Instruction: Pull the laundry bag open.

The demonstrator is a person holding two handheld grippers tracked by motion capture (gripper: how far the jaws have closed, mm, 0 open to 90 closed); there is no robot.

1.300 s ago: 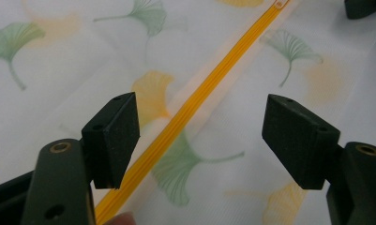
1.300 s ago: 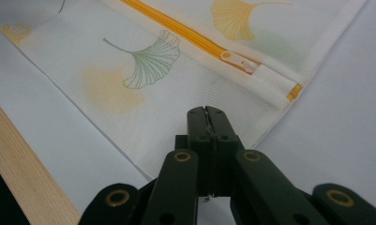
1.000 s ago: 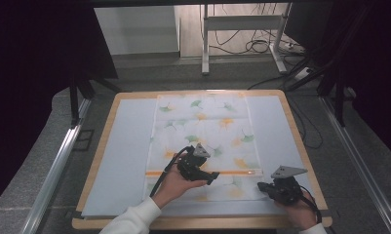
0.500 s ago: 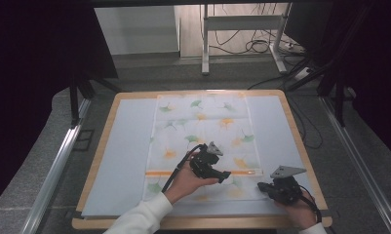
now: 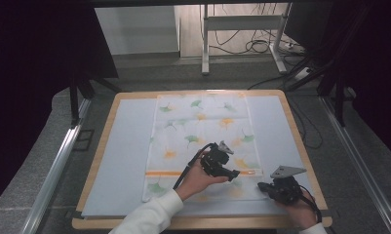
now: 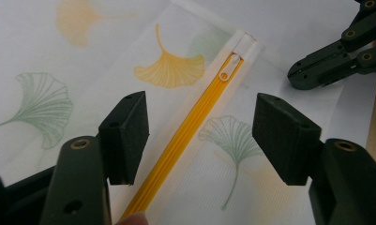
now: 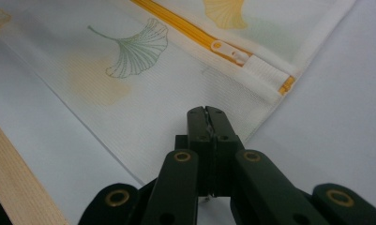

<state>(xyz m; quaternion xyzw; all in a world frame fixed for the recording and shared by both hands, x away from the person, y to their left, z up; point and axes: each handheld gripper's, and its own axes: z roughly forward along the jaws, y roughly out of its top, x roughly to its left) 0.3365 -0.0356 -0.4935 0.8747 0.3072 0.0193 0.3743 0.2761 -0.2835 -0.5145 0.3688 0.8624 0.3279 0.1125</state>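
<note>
Lying flat on pale blue mat (image 5: 125, 161): white mesh pouch with ginkgo-leaf print (image 5: 203, 131), orange zipper (image 6: 185, 140) running across near end. Left gripper (image 6: 199, 136) hovering jaws apart, straddling zipper; right gripper (image 7: 206, 115) resting jaws together on pouch corner, grasp unclear

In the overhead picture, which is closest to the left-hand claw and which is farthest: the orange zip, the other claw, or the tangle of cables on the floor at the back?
1. The orange zip lies just below the left claw, running across the leaf-print pouch.
2. The right claw sits a little farther off, by the near right edge.
3. The cables are farthest, on the floor behind the table.
</note>
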